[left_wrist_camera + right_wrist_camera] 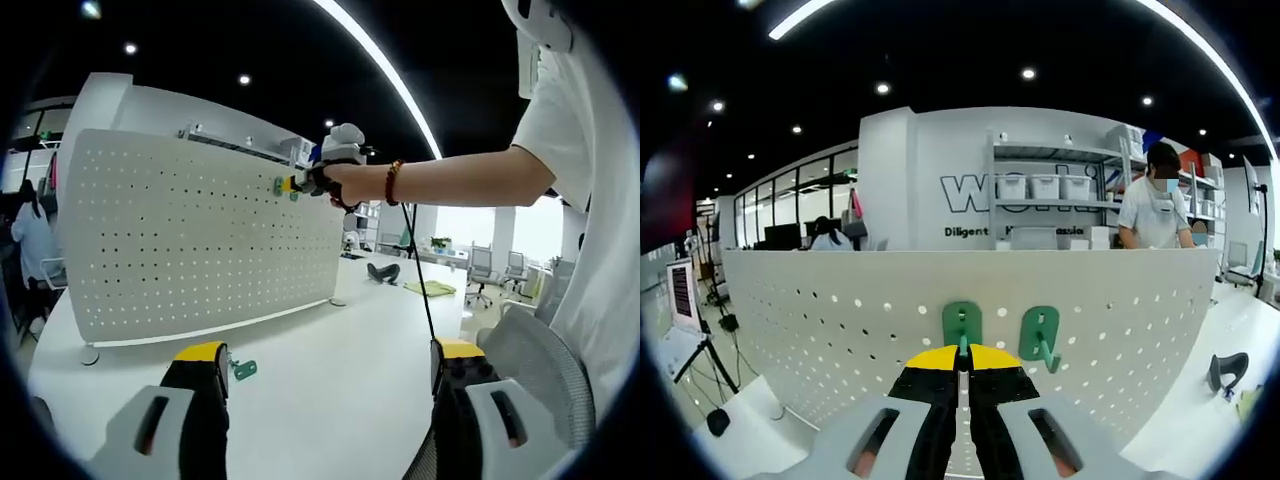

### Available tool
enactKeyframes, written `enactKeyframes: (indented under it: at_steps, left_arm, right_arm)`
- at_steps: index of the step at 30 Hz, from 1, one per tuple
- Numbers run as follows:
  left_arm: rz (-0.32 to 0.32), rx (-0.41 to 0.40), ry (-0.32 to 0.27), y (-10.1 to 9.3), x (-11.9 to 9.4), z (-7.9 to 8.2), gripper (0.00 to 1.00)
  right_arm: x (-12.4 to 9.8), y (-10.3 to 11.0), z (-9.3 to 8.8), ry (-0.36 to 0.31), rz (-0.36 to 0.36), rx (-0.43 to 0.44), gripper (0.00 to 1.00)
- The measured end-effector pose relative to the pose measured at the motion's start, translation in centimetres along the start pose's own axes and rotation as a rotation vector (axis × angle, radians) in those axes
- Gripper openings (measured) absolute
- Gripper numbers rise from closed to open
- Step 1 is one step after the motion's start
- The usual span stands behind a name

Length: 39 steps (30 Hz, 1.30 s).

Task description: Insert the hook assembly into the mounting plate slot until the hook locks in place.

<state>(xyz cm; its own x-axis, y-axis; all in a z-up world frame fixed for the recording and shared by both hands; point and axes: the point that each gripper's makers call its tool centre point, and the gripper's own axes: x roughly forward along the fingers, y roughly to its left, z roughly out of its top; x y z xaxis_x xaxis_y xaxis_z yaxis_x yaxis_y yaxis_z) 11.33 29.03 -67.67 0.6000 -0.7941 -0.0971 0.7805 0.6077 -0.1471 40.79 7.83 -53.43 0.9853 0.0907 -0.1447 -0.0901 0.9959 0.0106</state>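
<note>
Green hook (962, 325) sits right at the tips of the right gripper (961, 352), pressed up against the white board with holes (820, 310). The yellow tips are squeezed together, and the hook's lower end goes down between them, so I think they are pinching the hook. Just beside it, a second green hook (1040, 340) is already hanging on the board. The two do not touch.

To do this step well, I think the hand should keep the hook flat against the board and push straight in, not at a slant. Then it may need to slide a little until it catches. Pushing gently matters, because the board stands on small feet and could wobble. A small tug after would show if it is locked. The grip should stay tight until then.

The held hook stands up tall. Its long side runs up and down the board, and its flat face looks out toward the camera. Its bent part cannot be seen well. The hanging one has its curl at the bottom, sticking out.

Nearer to the person, the left gripper (327, 372) waits low over the white table (330, 380). Its jaws are spread wide apart with nothing between them. A third green hook (244, 369) lies on the table just past the jaw on the left of that view.

Farther off, the left gripper view shows the person's hand (345, 182) holding the right gripper up at the board.
</note>
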Motion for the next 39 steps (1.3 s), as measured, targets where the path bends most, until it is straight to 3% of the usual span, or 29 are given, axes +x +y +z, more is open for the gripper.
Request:
enactKeyframes:
  at_steps: [12,20,24,39]
  left_arm:
    - [0.017,0.001,-0.002,0.5,-0.4,0.1,0.86]
    - [0.022,-0.010,-0.003,0.4,-0.5,0.0,0.86]
    - [0.013,-0.001,0.000,0.0,-0.2,0.0,0.86]
    - [0.024,-0.003,-0.007,-0.7,-0.1,0.9,0.86]
  right_arm:
    - [0.1,0.2,-0.4,0.013,-0.078,0.011,0.01]
    - [-0.2,0.3,-0.4,0.021,-0.051,-0.015,0.02]
    - [0.0,0.6,-0.5,0.032,-0.028,-0.074,0.02]
    - [-0.8,0.5,-1.6,0.065,0.014,-0.057,0.12]
